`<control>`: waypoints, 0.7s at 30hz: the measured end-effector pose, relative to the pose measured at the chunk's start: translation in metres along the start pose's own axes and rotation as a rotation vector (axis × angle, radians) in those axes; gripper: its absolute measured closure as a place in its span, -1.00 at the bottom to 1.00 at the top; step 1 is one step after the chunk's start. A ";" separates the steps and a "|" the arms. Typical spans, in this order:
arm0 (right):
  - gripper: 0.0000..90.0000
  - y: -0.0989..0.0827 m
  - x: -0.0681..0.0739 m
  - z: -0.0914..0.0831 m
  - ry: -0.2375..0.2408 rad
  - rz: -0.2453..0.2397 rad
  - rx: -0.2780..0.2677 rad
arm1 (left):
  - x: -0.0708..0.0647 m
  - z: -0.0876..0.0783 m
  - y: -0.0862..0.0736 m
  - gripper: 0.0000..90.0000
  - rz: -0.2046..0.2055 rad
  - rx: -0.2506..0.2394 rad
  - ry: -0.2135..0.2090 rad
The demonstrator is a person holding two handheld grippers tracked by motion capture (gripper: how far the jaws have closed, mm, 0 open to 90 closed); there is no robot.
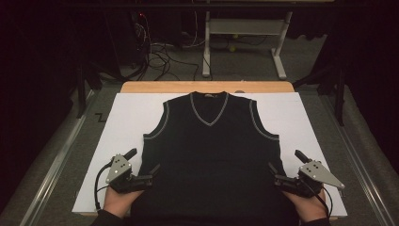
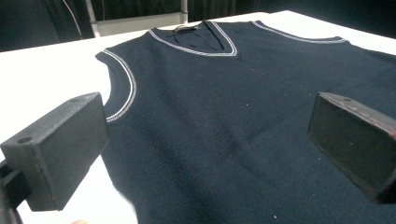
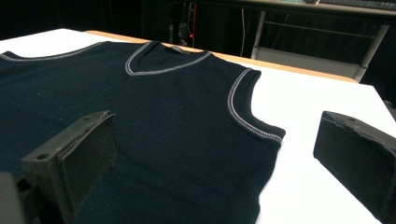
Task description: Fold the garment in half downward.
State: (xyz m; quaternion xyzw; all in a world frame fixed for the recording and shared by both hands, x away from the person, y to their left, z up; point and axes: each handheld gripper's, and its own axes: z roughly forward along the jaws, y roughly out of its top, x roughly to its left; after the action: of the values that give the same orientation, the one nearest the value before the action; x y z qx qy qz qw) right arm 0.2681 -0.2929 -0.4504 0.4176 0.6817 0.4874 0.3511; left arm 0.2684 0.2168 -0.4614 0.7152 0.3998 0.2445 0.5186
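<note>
While nothing is gripped yet, status from the vest outward:
vest: dark sleeveless V-neck vest [image 1: 211, 150] lies flat, front up, on the white sheet [image 1: 127, 117] over the counter [image 1: 141, 87]; neck at the far edge, hem at the near edge
folds: none visible, both side edges lie spread out
left gripper: left gripper [image 1: 143, 175] at the near left side edge of the vest, fingers [image 2: 58, 149] wide apart, holding nothing; edge sits between them, untouched
right gripper: right gripper [image 1: 281, 175] at the near right side edge, fingers [image 3: 77, 156] equally wide, empty
progress: my read is the very start; garment laid out, approach made
left to do: pinch both side edges, then the whole fold
surroundings: table frame [image 1: 244, 28] and cables [image 1: 160, 56] on the floor beyond the far end
</note>
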 end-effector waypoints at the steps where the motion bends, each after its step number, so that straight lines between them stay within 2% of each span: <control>1: -1.00 -0.001 -0.001 0.000 0.002 0.003 0.001 | 0.000 0.000 0.000 -1.00 -0.004 -0.005 -0.002; 9: -1.00 -0.002 -0.010 -0.001 -0.007 0.037 0.004 | 0.001 0.003 0.000 -1.00 -0.014 -0.009 -0.015; 10: -1.00 -0.002 -0.010 -0.001 -0.007 0.037 0.004 | 0.001 0.002 0.000 -1.00 -0.014 -0.009 -0.020; 11: -1.00 -0.001 -0.010 -0.002 -0.012 0.027 0.000 | 0.000 0.001 0.000 -1.00 0.004 -0.011 -0.015; 14: -1.00 0.001 -0.010 -0.005 -0.022 0.025 -0.013 | 0.000 0.000 0.000 -1.00 0.009 -0.023 -0.014; 17: -1.00 0.001 -0.007 -0.007 -0.019 0.022 -0.008 | 0.004 -0.002 0.000 -1.00 -0.020 -0.036 -0.027; 21: -1.00 0.002 -0.005 -0.004 -0.017 0.009 -0.001 | 0.008 -0.003 0.001 -1.00 -0.023 -0.041 -0.019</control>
State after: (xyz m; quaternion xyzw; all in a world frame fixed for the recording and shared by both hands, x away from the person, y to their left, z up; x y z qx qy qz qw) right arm 0.2673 -0.2984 -0.4473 0.4245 0.6766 0.4859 0.3548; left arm 0.2707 0.2249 -0.4604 0.7020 0.3979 0.2398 0.5397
